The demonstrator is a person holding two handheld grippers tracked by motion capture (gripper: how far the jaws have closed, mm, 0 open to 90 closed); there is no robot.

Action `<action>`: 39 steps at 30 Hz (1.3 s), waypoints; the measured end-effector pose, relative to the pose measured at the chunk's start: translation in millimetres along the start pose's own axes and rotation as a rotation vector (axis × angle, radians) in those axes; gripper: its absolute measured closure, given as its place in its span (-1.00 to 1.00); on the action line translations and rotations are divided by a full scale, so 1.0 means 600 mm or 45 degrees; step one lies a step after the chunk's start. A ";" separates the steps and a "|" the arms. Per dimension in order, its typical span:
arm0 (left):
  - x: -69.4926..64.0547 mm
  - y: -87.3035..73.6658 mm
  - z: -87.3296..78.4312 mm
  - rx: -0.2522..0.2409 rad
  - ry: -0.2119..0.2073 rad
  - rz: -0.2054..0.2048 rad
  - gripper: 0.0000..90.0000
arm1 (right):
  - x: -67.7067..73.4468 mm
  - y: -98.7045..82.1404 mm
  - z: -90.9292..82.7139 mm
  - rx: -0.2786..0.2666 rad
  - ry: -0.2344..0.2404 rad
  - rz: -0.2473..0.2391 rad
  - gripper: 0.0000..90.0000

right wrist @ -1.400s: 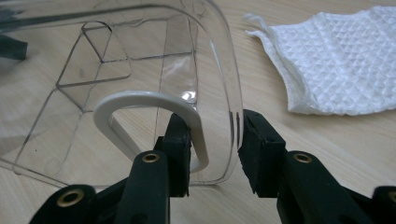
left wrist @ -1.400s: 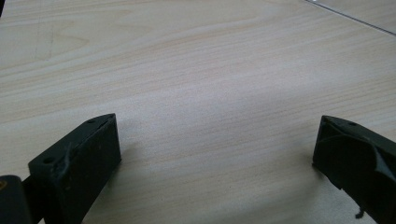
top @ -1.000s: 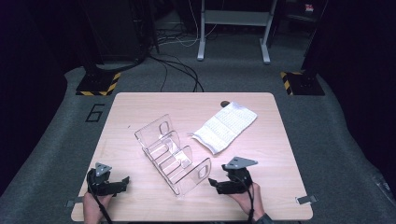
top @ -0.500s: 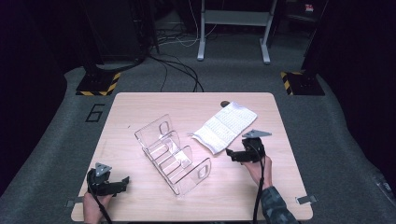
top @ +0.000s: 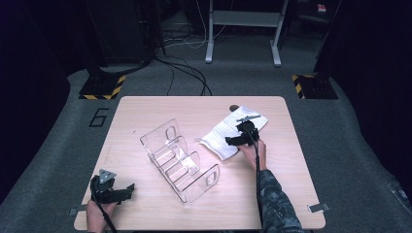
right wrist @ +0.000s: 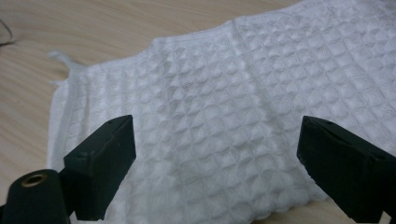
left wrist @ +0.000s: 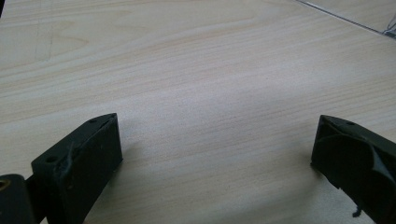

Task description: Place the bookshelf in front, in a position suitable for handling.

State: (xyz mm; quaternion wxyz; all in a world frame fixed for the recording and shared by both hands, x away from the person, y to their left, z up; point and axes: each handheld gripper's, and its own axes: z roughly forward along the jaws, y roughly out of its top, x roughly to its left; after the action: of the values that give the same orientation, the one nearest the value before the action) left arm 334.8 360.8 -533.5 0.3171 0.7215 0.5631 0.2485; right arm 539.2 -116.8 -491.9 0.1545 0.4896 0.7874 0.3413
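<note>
Your right tool point(top: 232, 141), jaws spread wide and holding nothing, hovers over the near-left end of the white waffle-weave cloth point(top: 227, 137), which lies flat on the surface point(top: 291, 194) with its long axis running away rightward; left tool point(top: 127, 189) idle, also parted.

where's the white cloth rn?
High view: the white waffle cloth lies flat on the table's right half, just right of the clear acrylic rack, with the right tool open over it.
</note>
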 end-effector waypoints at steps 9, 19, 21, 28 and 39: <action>0.000 0.000 0.000 0.000 0.000 -0.001 -0.97 | -0.001 -0.006 0.035 0.067 -0.031 -0.044 -0.59; 0.000 0.000 0.000 0.002 0.000 0.002 -0.96 | 0.001 -0.009 0.034 0.087 -0.079 -0.057 -0.21; 0.000 0.000 0.000 0.002 0.000 0.002 -0.96 | -0.001 -0.010 0.030 0.075 -0.083 -0.048 0.01; 0.000 0.000 -0.001 0.001 0.002 0.002 -0.96 | -0.020 -0.016 0.021 0.048 -0.087 0.017 0.75; 0.000 0.000 -0.001 0.000 -0.001 -0.004 -0.95 | -0.043 -0.015 -0.028 -0.068 -0.059 0.082 0.88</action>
State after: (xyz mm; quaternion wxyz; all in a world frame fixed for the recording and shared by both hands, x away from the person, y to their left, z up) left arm 334.4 361.0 -533.4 0.3175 0.7207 0.5643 0.2477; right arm 535.7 -148.8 -488.5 0.1748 0.5183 0.7579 0.3555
